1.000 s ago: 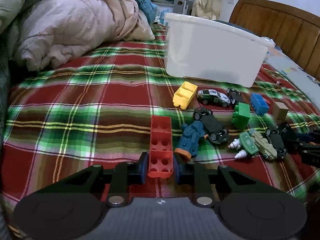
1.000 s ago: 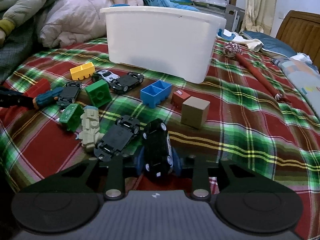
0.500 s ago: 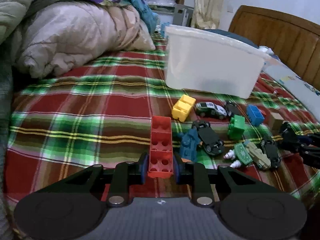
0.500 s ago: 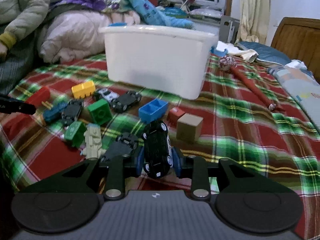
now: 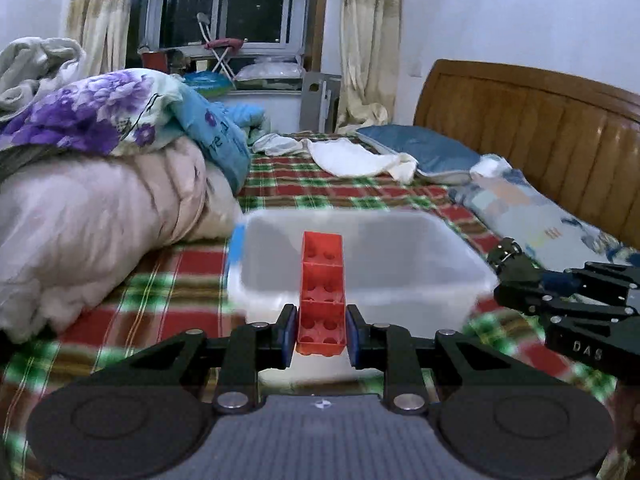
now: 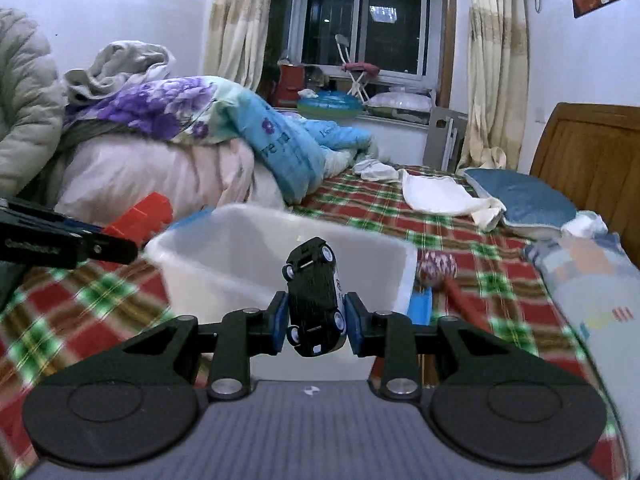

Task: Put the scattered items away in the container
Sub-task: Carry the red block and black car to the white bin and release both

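My left gripper (image 5: 321, 334) is shut on a long red toy brick (image 5: 322, 292) that sticks out forward, held in the air in front of the white plastic bin (image 5: 400, 292). The bin's inside looks bare from here. My right gripper (image 6: 316, 326) is shut on a black toy car (image 6: 314, 304), tilted nose up, in front of the same bin (image 6: 224, 272). The right gripper (image 5: 560, 300) shows at the right edge of the left wrist view. The left gripper with the red brick (image 6: 138, 216) shows at the left of the right wrist view. The scattered toys are out of sight below.
The bin stands on a red and green plaid bedspread (image 5: 168, 280). Piled quilts (image 5: 100, 200) lie to the left, a wooden headboard (image 5: 540, 120) and blue pillow (image 5: 420, 150) to the right. A red rope toy (image 6: 440, 276) lies beside the bin. A person's padded sleeve (image 6: 20, 120) is at far left.
Both grippers have risen from the bedspread with their toys and come up close to the bin. The scattered toys have dropped out of view.
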Action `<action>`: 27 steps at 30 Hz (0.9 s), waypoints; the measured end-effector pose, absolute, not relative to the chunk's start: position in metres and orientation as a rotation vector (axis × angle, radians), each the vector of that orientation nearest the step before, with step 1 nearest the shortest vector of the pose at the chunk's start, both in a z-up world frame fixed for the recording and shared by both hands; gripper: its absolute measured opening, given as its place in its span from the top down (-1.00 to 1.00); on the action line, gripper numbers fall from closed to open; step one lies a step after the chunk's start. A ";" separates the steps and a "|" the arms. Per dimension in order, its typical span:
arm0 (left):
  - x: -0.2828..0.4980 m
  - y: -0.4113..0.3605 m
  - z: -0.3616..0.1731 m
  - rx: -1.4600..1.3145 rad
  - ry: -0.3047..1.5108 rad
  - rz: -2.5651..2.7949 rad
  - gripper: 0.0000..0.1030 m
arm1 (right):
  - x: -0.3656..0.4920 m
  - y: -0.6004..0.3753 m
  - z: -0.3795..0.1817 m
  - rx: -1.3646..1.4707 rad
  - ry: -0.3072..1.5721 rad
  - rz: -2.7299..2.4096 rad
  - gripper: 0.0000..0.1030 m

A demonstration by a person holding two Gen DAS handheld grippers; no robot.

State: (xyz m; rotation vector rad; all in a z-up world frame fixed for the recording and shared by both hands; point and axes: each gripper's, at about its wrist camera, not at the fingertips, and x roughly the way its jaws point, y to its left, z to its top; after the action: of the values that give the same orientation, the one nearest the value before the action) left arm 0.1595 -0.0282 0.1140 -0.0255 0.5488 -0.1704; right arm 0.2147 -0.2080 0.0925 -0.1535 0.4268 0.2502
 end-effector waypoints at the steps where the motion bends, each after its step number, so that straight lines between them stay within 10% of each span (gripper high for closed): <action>1: 0.169 -0.029 0.115 -0.030 0.554 -0.168 0.45 | 0.222 -0.206 0.094 -0.159 0.424 0.249 0.34; 27: 0.262 -0.029 0.096 -0.029 0.694 -0.097 0.44 | 0.310 -0.201 0.080 -0.165 0.591 0.239 0.24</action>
State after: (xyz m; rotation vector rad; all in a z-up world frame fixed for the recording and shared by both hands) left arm 0.2616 -0.0287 0.0961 -0.0294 0.6940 -0.0973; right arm 0.3100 -0.2013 0.0799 -0.1653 0.5914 0.2393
